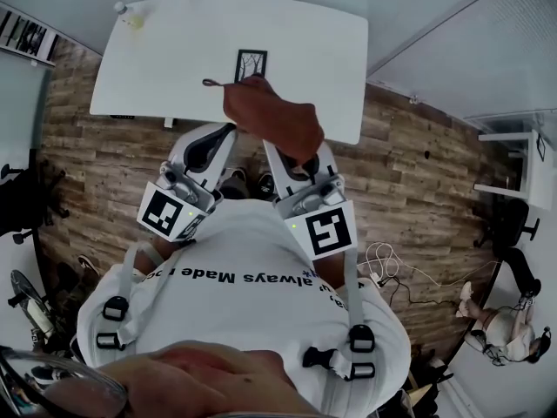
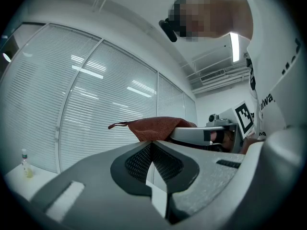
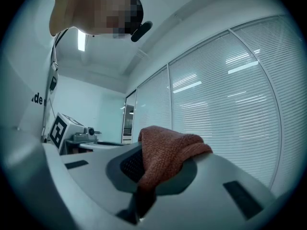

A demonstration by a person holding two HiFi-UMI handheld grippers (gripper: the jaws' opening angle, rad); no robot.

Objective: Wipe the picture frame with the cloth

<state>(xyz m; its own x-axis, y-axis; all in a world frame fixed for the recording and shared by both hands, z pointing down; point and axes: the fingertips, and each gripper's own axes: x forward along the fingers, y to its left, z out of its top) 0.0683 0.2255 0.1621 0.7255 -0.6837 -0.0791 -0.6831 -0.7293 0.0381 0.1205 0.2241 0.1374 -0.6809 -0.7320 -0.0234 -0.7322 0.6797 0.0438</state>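
A small dark picture frame [image 1: 251, 63] lies on the white table [image 1: 174, 68], near its front edge. A reddish-brown cloth [image 1: 271, 116] hangs in front of the frame and covers its lower edge in the head view. My right gripper [image 3: 143, 178] is shut on the cloth [image 3: 165, 155], which bunches up over its jaws. My left gripper [image 2: 152, 145] is shut with nothing between its jaws. From it I see the cloth [image 2: 156, 127] draped on the right gripper beside it. Both grippers [image 1: 228, 131] are held up close to my chest, short of the table.
A small bottle [image 1: 130, 17] stands at the table's far left corner, also seen as the bottle [image 2: 26, 164] in the left gripper view. The floor [image 1: 104, 155] is wood. Another white table [image 1: 513, 159] stands at the right. Window blinds [image 3: 230, 99] fill the background.
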